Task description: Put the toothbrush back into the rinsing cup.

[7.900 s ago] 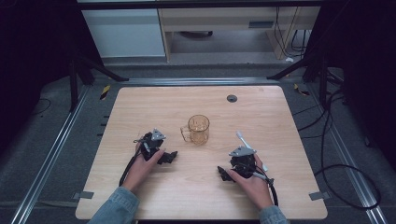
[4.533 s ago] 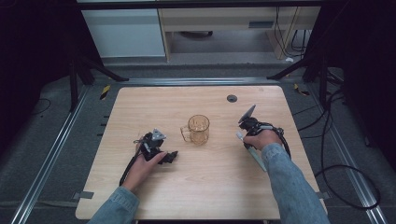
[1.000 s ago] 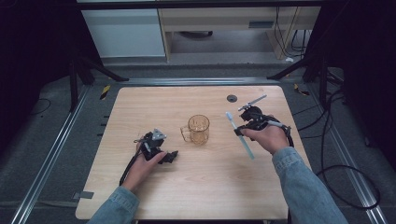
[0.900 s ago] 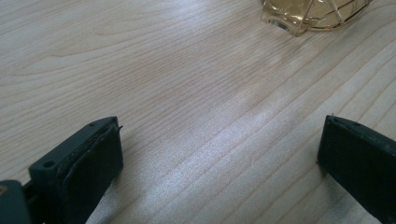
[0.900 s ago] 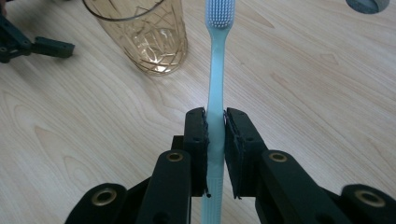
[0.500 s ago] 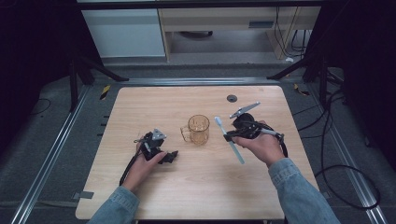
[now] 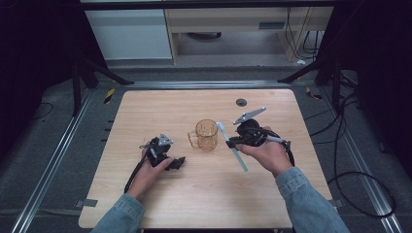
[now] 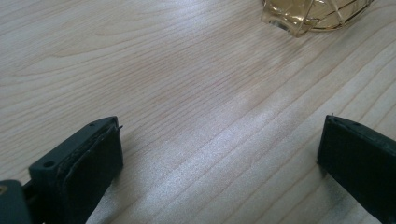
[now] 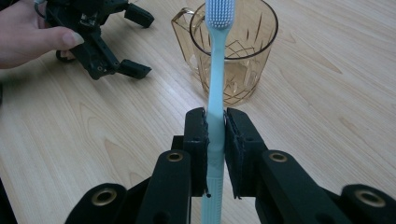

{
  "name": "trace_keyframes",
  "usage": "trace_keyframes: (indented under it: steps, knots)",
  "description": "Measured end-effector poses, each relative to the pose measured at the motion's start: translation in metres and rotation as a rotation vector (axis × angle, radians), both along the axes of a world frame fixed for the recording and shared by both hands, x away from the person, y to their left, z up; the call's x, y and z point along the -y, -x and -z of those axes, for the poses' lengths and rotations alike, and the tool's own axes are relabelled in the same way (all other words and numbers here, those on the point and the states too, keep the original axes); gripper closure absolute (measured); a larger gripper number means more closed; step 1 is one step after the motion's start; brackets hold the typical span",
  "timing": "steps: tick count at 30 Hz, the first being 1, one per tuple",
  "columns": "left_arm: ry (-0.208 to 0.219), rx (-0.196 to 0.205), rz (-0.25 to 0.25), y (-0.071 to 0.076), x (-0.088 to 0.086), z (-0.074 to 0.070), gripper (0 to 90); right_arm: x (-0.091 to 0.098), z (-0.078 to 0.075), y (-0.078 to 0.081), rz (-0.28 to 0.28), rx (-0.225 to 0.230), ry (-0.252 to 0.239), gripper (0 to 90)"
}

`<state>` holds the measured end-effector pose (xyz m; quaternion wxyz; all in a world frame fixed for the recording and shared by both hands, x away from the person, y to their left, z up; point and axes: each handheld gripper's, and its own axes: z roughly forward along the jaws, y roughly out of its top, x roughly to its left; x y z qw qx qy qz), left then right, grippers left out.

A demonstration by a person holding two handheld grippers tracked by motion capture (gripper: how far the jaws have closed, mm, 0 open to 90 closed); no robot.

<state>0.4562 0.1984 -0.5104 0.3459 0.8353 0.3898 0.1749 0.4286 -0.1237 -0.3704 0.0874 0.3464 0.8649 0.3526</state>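
Here, from the high view, an amber glass mug [image 7: 207, 134] stands at the middle of the wooden table [image 7: 145, 111]. The right gripper [image 7: 234, 141], at its 3 o'clock, is clamped on a pale blue toothbrush [image 7: 231, 145], brush head nearest the mug, probably so the head can go in first. The left gripper [image 7: 176, 162] rests on the table at the mug's 8 o'clock, seemingly parked out of the way.

In the left gripper view, its jaws stand wide apart over bare wood, nothing between them; the mug's base [image 8: 317, 14] sits toward 1 o'clock.

In the right gripper view, the jaws pinch the toothbrush [image 9: 216, 93] mid-handle, bristles pointing at 12 o'clock, in front of the mug [image 9: 243, 65]. The left gripper [image 9: 135, 42] lies toward 10 o'clock.
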Motion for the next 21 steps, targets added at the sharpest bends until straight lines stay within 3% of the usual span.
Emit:
trace_keyframes:
  steps: [14, 21]
  knots:
    - [0.001, 0.0, -0.002, 0.0, 0.0, 0.0, 0.0, -0.011, -0.002, 0.005, -0.016, 0.007, -0.009, 79.4]
    - [0.001, 0.001, -0.004, 0.001, 0.0, 0.0, 0.0, -0.026, -0.004, 0.006, -0.036, 0.011, -0.04, 79.3]
